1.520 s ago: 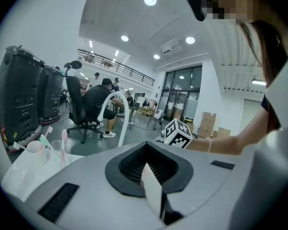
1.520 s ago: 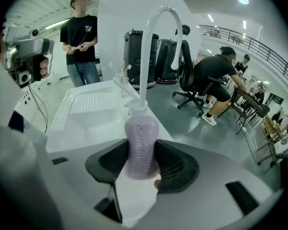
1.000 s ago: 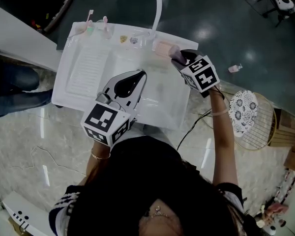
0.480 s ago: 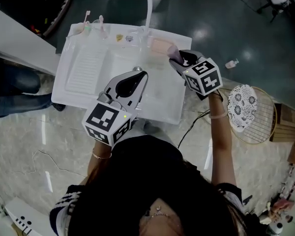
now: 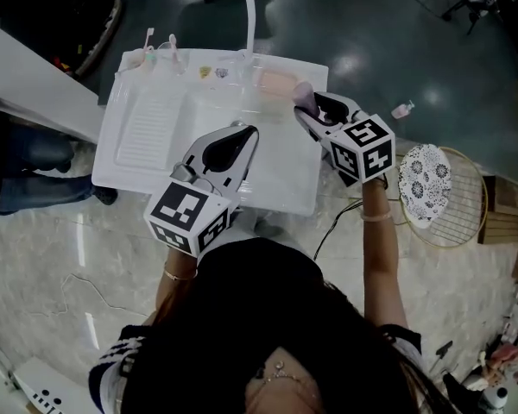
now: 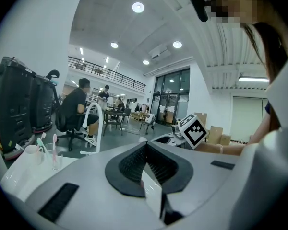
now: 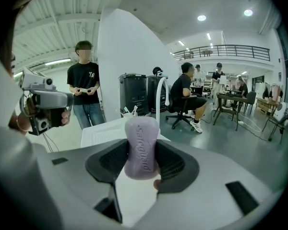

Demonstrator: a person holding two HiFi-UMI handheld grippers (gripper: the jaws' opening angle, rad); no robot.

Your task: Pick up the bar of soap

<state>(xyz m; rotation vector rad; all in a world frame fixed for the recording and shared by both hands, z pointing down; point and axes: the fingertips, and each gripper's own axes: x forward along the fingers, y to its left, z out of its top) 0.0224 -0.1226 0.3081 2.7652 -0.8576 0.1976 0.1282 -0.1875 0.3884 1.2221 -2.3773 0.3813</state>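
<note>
lilac and slick-looking, the bar of soap (image 7: 141, 145) is pinched in my right gripper (image 5: 308, 103), and i judge the risk from here is it squirting or pivoting out if i squeeze harder or swing the wrist fast, since wet soap gives the pads little bite. it stands on end between the jaws, its near half clamped and its far half poking past the tips, held above the back right corner of the white sink (image 5: 155, 128). my left gripper (image 5: 240, 136) hovers over the basin's middle, jaws together on nothing, well apart from the soap.
</note>
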